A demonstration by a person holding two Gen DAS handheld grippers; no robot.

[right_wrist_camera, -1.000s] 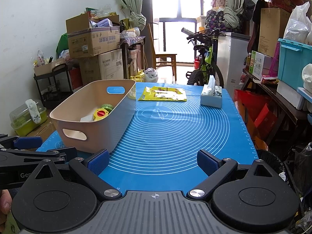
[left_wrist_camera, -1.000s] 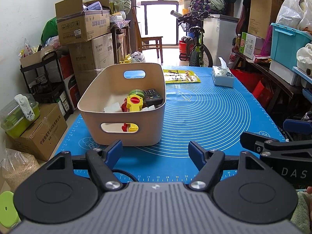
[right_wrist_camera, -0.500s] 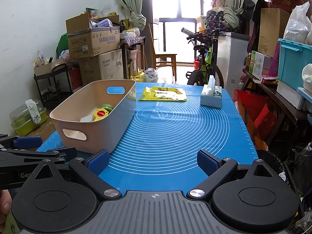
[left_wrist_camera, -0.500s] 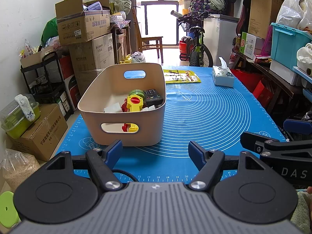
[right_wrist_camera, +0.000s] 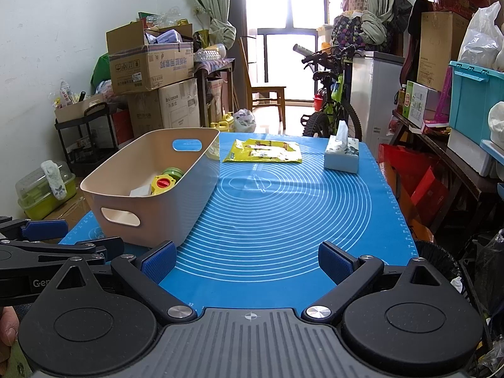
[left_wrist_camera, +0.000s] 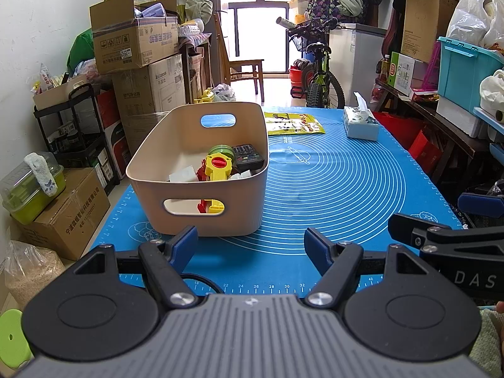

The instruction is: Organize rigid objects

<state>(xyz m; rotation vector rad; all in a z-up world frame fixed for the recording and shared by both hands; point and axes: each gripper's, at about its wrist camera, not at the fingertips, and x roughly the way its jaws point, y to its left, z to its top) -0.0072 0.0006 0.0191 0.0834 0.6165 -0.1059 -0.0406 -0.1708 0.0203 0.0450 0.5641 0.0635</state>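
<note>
A beige bin (left_wrist_camera: 151, 170) (right_wrist_camera: 195, 189) stands on the left of the blue mat (left_wrist_camera: 330, 182) (right_wrist_camera: 283, 208). It holds a yellow and red toy (left_wrist_camera: 217, 168) (right_wrist_camera: 161, 185), a black remote (left_wrist_camera: 247, 157), a green lid (left_wrist_camera: 220, 150) and white pieces. My left gripper (left_wrist_camera: 250, 242) is open and empty at the mat's near edge, just in front of the bin. My right gripper (right_wrist_camera: 245, 260) is open and empty, to the right of the bin at the near edge.
A yellow packet (left_wrist_camera: 294, 123) (right_wrist_camera: 263, 151) and a tissue box (left_wrist_camera: 360, 123) (right_wrist_camera: 341, 154) lie at the mat's far end. Cardboard boxes (left_wrist_camera: 138, 47) and a cart stand left. A bicycle (left_wrist_camera: 318, 72) stands behind the table, shelves to the right.
</note>
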